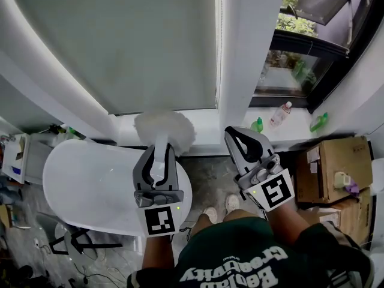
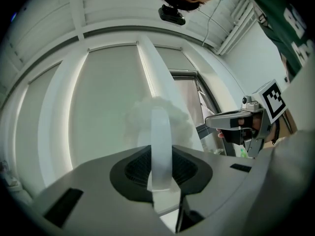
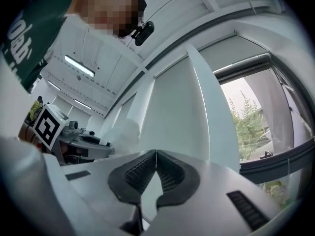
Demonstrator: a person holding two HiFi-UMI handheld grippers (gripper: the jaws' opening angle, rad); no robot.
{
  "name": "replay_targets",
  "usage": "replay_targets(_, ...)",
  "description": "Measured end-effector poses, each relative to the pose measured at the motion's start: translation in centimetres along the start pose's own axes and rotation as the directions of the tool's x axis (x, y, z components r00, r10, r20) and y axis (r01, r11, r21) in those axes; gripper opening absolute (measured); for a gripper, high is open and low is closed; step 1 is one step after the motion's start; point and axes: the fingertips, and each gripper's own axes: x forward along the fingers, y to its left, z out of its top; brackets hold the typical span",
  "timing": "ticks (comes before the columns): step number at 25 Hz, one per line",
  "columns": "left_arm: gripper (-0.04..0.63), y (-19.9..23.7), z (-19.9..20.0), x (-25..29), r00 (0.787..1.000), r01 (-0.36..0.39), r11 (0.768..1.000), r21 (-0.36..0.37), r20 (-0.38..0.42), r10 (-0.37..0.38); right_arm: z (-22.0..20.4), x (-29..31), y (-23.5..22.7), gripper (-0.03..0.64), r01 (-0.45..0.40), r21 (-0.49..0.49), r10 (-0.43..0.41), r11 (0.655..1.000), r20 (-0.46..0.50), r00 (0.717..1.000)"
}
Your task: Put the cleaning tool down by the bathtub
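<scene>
Left gripper (image 1: 159,156) jaws pinch the white handle of the cleaning tool (image 1: 165,131) over the right end of the bathtub (image 1: 84,185). To the right, right gripper (image 1: 235,135) jaws are pressed together on nothing. The tool's long axis runs near to far, its fluffy head pointing toward the window blind (image 1: 120,41).

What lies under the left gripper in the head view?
The rim of the white oval bathtub shows beneath the left gripper, which grips the white fluffy duster. The gripper hides the rim part directly below.
</scene>
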Motion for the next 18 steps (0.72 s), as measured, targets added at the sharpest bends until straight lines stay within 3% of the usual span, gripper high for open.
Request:
replay_targets(13, 0.092, -1.1, -0.2, 2.2, 0.996, -0.088, 0.994, -0.059, -0.036, 0.086, -1.5, 1.7, -1.7, 0.017, -0.122, 0.034, 0.122, 0.992, -0.005, 0.992)
replay_targets(18, 0.092, -2.5, 0.2, 2.8, 0.993, -0.105, 0.994, -0.010, -0.062, 0.104, -1.8, 1.5, -3.0, 0.017, -0.150, 0.068, 0.148, 0.986, 0.031, 0.988)
